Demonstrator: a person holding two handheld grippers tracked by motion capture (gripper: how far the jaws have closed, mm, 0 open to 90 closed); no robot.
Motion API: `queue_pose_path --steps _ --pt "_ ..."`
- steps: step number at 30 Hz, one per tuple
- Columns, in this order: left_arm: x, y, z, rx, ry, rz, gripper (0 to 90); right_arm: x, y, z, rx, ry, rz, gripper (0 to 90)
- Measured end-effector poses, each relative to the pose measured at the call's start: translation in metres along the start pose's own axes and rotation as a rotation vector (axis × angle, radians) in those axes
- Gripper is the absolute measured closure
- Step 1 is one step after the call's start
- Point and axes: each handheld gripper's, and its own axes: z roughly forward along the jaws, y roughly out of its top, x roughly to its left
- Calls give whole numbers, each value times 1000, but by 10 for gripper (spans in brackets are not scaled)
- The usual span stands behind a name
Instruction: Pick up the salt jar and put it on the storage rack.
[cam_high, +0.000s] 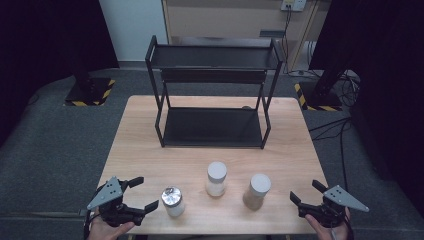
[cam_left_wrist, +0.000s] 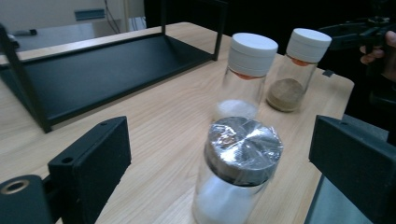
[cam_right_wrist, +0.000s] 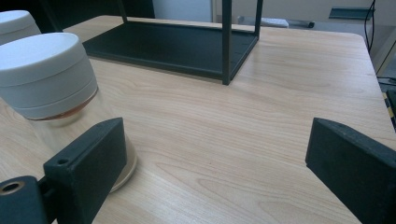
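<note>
Left gripper spread wide — its own view frames the silver-capped jar between the jaws. Right gripper spread too, brown jar at its nine o'clock.

I can't read any words or numbers here. My three jars have no labels. The black shelf has no writing on it, and the table has none either.

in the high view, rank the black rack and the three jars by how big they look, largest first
1. Rack, by far the largest.
2. White-lidded jar with white powder and white-lidded jar with brown powder look alike, so I won't rank them.
3. Silver-lidded jar looks a little shorter, though the downward angle makes that unsure.
</note>
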Motion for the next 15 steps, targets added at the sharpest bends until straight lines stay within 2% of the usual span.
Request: queue_pose_path --steps 6,12,15 --pt "0 -5 12 3 -23 -10 69 0 0 0 -1 -1 1 57" --pt "-3 -5 30 41 -32 26 87 -1 -1 0 -4 2 4 57" --pt "-2 -6 38 54 -41 28 100 -1 0 0 -3 2 3 58"
